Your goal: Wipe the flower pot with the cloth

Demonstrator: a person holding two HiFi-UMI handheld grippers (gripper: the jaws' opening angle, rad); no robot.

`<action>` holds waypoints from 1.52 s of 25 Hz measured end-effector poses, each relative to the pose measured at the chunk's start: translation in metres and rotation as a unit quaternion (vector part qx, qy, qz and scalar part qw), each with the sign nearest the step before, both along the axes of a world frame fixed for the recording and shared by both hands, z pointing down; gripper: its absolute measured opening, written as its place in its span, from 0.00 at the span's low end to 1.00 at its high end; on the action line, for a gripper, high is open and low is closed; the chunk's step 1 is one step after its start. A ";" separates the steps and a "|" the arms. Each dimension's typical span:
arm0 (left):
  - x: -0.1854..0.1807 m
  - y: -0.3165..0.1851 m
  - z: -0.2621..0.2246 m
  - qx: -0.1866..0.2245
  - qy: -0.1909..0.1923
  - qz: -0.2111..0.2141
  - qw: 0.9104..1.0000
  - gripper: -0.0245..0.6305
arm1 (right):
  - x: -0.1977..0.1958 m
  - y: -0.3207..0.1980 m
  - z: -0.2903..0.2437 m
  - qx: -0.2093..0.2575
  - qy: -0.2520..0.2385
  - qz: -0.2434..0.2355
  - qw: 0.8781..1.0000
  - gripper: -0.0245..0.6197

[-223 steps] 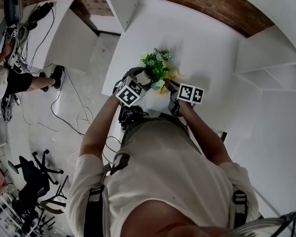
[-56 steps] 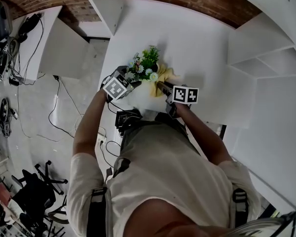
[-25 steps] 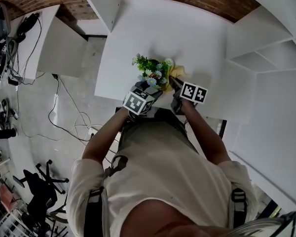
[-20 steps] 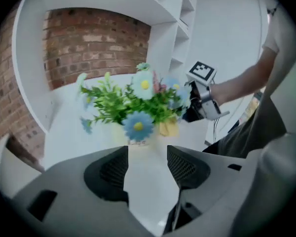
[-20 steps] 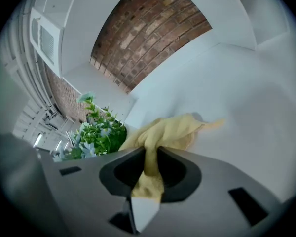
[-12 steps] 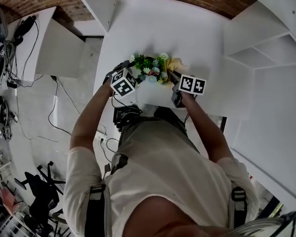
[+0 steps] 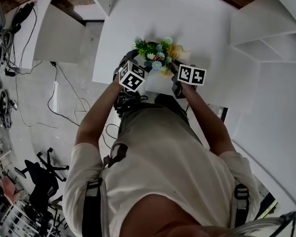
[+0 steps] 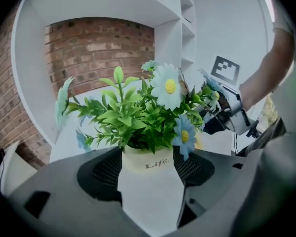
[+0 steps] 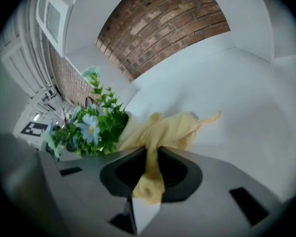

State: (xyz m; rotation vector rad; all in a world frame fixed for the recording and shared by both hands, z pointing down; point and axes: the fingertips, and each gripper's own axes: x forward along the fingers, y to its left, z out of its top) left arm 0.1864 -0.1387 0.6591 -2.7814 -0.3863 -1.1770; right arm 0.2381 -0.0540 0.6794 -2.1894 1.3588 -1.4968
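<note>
A cream flower pot (image 8: 145, 163) with green leaves and blue and white daisies (image 7: 154, 53) stands on the white table (image 7: 197, 19). My left gripper (image 8: 148, 169) reaches in from the pot's left. Its jaws are opening, with the pot between the mesh pads (image 8: 104, 169). My right gripper (image 9: 149, 171) is shut on a yellow cloth (image 9: 163, 130). The cloth is bunched beyond the jaws and lies against the pot's right side, next to the plant (image 9: 93, 127). In the head view the cloth (image 7: 177, 50) shows just right of the flowers.
White shelving (image 7: 266, 23) stands to the right of the table and a brick wall (image 8: 93, 48) runs behind it. The table's left edge drops to a floor with cables (image 7: 59, 102) and an office chair (image 7: 37, 179).
The left gripper has swung from the pot's near side to its left side, and its jaws now stand around the pot. The right gripper has stayed by the pot with the cloth.
</note>
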 end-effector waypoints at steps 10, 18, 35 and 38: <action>0.004 -0.002 -0.010 -0.012 -0.002 -0.033 0.999 0.53 | 0.000 0.004 -0.005 -0.003 0.009 -0.008 1.000 0.17; 0.000 -0.008 -0.013 0.030 0.003 0.041 0.999 0.53 | 0.017 -0.002 -0.013 0.008 0.023 0.004 1.000 0.17; 0.020 -0.023 -0.006 0.051 0.029 -0.107 0.993 0.54 | 0.029 -0.024 -0.018 -0.011 0.071 -0.062 0.995 0.17; 0.028 -0.030 -0.006 0.050 0.028 -0.123 0.991 0.54 | 0.059 -0.020 -0.033 -0.014 0.092 -0.032 0.995 0.18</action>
